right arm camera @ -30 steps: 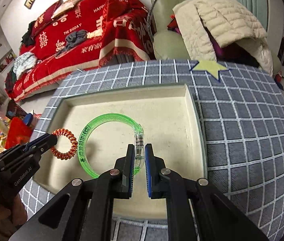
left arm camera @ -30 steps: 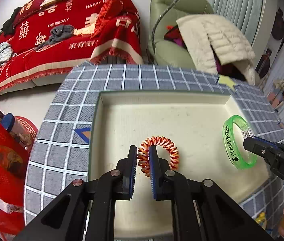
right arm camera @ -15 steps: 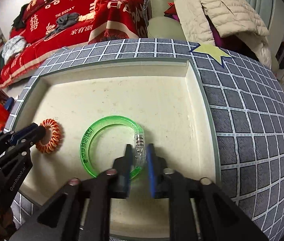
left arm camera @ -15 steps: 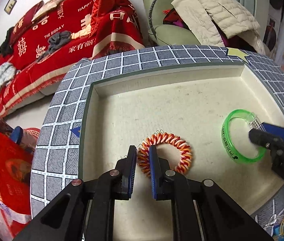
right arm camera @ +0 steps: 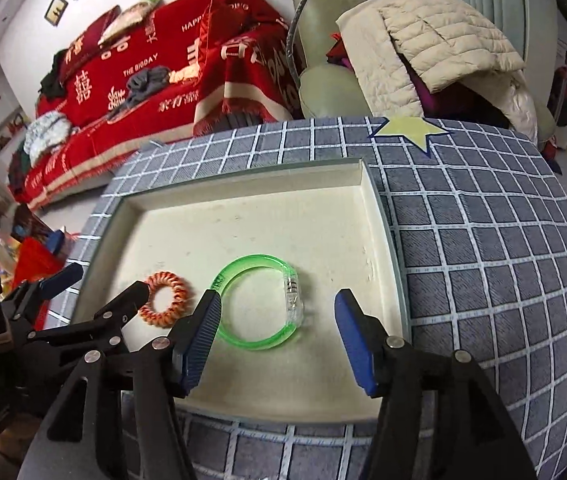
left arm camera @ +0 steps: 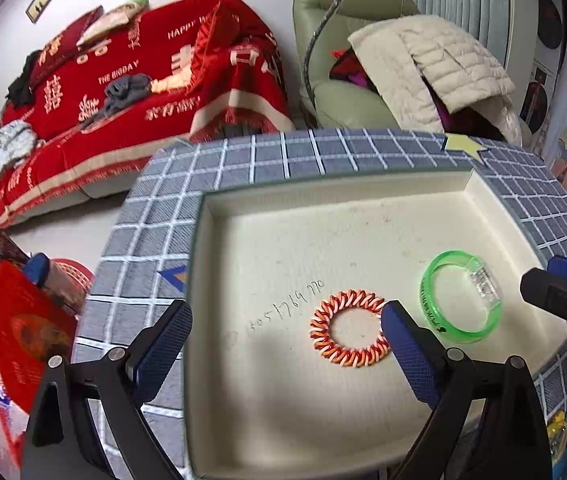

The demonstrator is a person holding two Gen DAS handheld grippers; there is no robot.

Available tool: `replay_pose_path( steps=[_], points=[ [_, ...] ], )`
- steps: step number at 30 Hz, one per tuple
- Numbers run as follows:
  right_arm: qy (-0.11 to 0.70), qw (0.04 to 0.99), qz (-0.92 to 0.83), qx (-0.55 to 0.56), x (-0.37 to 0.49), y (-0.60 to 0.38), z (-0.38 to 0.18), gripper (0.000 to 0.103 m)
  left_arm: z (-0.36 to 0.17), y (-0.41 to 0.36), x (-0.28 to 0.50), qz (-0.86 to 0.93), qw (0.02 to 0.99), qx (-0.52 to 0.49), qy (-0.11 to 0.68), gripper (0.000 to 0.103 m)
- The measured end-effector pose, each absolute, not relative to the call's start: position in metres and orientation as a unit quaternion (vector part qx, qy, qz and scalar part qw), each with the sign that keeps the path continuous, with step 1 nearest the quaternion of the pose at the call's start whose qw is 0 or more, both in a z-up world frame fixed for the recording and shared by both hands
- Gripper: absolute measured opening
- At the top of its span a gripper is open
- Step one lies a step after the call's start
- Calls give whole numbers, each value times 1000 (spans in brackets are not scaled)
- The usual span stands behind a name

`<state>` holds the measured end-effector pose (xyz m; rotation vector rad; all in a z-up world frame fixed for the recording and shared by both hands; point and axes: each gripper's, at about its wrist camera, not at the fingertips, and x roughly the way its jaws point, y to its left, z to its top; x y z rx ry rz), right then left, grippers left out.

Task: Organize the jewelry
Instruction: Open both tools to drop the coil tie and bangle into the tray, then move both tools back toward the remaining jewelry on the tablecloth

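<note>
An orange and white spiral hair tie [left arm camera: 348, 328] lies flat in the cream tray [left arm camera: 323, 188]. A green translucent bangle [left arm camera: 460, 297] with a clear clasp lies to its right. My left gripper [left arm camera: 283, 340] is open and empty, just above the tray, with the hair tie beside its right finger. My right gripper [right arm camera: 277, 336] is open and empty, with the bangle [right arm camera: 261, 298] lying between and ahead of its fingers. The hair tie [right arm camera: 166, 299] lies left of the bangle in the right wrist view. The tray [right arm camera: 375, 216] sits on a grey checked cushion.
The grey checked surface [right arm camera: 483, 240] surrounds the tray, with a yellow star patch [right arm camera: 409, 130] at the back. A red sofa throw [left arm camera: 143, 80] and a green armchair with a beige jacket [left arm camera: 427, 64] stand behind. Red bags [left arm camera: 23, 328] sit on the floor at left.
Both grippers have opened and let go: the hair tie and the bangle now lie loose in the tray. Both grippers have drawn back slightly.
</note>
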<state>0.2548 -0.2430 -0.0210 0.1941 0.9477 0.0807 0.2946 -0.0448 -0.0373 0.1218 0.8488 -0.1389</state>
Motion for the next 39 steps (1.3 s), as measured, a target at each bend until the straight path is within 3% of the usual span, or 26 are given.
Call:
replay_pose_path(
  steps=[2,4,10,12,17,39],
  points=[
    [450,887,42,98,245,-244,-14,69,-28,-41,286,-68,913,54,398,103],
    [439,891,47,106,232,-245,-7,81,-18,-35,274,-76,918,42,387,103],
    [413,897,64,143,185,-254,7,88,-7,-22,226,-118,914,26,387,103],
    [404,902,60,143,169,-254,7,103,-8,-21,209,-123,913,33,387,103],
    [389,908,50,146,135,-257,1,103,-14,-17,162,-115,913,37,389,103],
    [492,863,-5,117,18,-276,-59,103,-62,-35,48,-135,890,69,429,103]
  ],
)
